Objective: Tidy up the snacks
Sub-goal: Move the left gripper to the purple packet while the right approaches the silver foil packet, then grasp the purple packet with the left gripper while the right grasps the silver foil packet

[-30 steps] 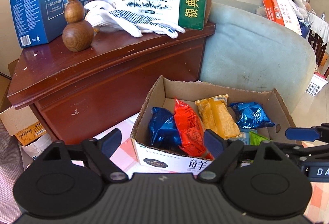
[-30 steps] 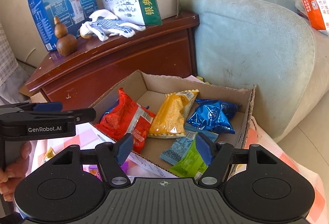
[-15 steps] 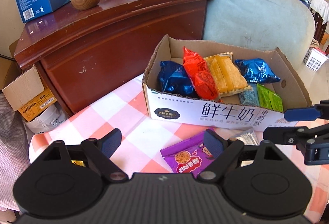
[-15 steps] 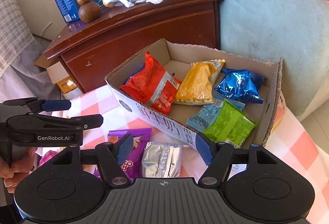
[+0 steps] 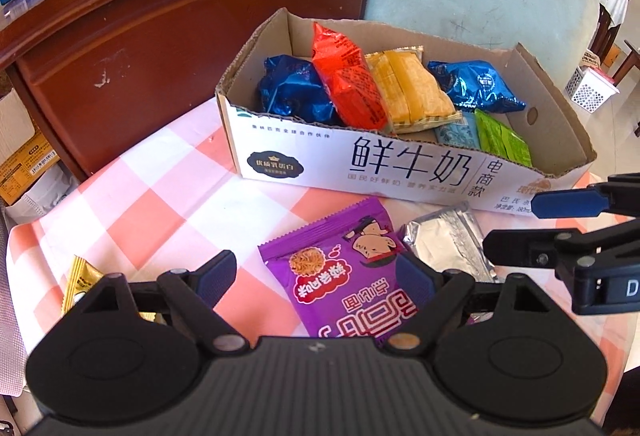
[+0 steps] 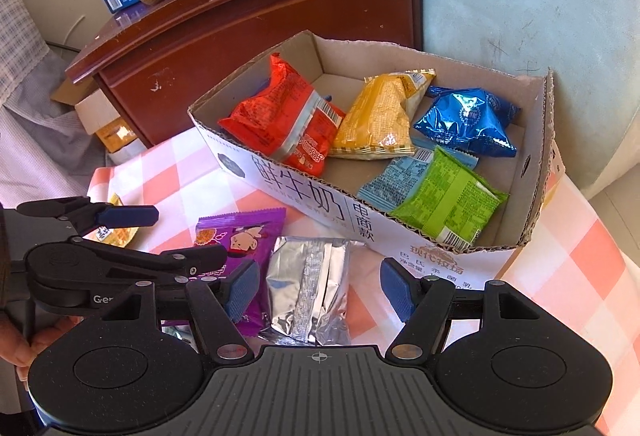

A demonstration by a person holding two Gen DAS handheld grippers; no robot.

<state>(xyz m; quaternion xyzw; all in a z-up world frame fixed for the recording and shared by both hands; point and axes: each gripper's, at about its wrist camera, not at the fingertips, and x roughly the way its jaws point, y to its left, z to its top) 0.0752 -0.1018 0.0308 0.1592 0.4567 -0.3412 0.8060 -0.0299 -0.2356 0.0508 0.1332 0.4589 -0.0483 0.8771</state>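
Pink-and-white checked cloth (image 5: pixel 160 196) fills the lower half of our left wrist view, where half a second ago the cardboard box (image 5: pixel 360 164) sat mid-frame; now it has slid to the upper middle, and the loose packets have come close. Our left gripper (image 5: pixel 316 276) stands wide open and empty, the purple packet (image 5: pixel 344 268) lying between its fingers at lower centre, not pinched. A gold packet (image 5: pixel 80 280) peeks out at lower left

From the right wrist view the box (image 6: pixel 536 164) sits upper right, already holding the red packet (image 6: pixel 280 116), yellow packet (image 6: pixel 380 120) and green packet (image 6: pixel 444 196). Our right gripper (image 6: pixel 316 286) is open too, straddling the silver packet (image 6: pixel 308 288) at lower centre. We judge both hands have dropped to pick up the remaining snacks
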